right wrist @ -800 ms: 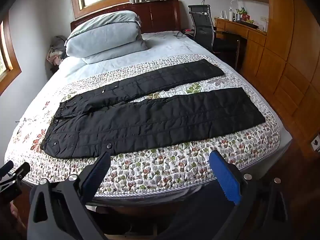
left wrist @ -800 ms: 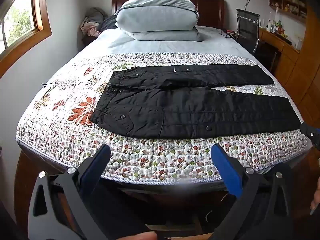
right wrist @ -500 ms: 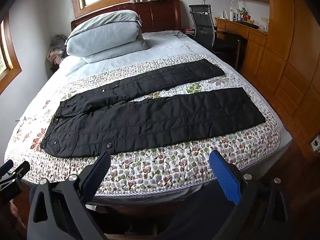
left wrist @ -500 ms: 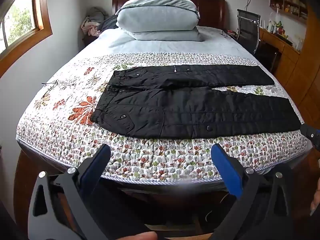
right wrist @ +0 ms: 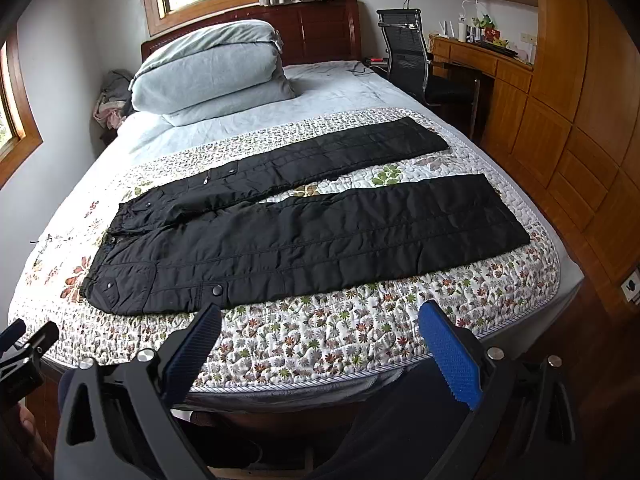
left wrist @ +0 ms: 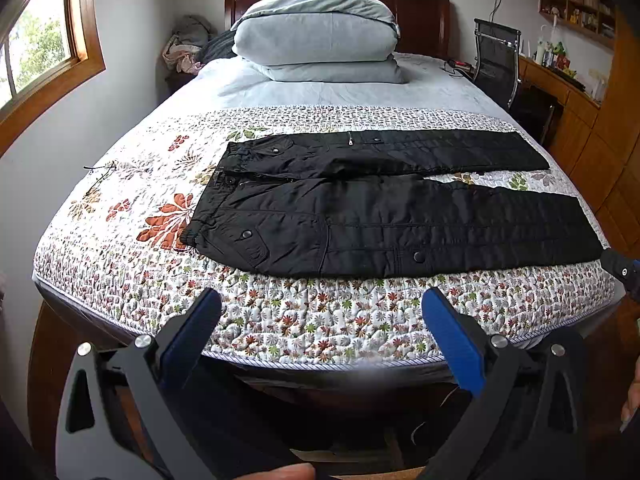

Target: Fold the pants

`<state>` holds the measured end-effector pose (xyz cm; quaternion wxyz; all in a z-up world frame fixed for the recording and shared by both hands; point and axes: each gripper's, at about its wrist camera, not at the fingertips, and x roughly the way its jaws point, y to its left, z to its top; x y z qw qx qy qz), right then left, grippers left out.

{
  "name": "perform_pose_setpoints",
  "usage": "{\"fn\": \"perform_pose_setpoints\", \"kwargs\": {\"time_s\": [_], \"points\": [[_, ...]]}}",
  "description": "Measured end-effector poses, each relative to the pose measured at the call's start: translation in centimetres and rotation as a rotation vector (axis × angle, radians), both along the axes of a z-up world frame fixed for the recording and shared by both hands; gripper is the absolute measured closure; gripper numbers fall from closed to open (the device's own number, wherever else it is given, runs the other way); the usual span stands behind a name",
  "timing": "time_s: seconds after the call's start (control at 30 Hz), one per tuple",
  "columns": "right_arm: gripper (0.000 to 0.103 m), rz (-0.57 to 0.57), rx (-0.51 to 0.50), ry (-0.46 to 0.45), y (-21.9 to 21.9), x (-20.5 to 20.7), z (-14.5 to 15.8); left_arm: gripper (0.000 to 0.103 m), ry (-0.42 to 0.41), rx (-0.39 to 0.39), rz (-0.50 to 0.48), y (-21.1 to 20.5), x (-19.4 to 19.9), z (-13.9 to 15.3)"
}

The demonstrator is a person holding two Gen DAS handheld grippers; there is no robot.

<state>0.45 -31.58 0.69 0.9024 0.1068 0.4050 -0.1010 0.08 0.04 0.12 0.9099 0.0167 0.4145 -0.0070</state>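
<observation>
Black pants [left wrist: 384, 216]: laid flat on quilt [left wrist: 320, 316], legs splayed, ahead of and beyond both jaws. Left gripper [left wrist: 320, 332] and right gripper [right wrist: 318, 340]: spread wide, nothing held. Risk: a single fabric layer pinched, so the fold is skewed.

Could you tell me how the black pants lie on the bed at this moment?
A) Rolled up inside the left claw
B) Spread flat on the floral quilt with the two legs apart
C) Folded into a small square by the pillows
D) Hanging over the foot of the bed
B: the black pants lie flat on the floral quilt, legs parted, quilt showing between them.
</observation>
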Motion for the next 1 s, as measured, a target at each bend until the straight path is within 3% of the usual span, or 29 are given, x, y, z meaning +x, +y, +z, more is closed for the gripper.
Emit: {"fn": "perform_pose_setpoints", "kwargs": {"time_s": [1.0], "points": [[0.003, -0.003, -0.008, 0.001, -0.14, -0.11, -0.21, 0.003, -0.003, 0.005, -0.001, -0.11, -0.15, 0.03]]}}
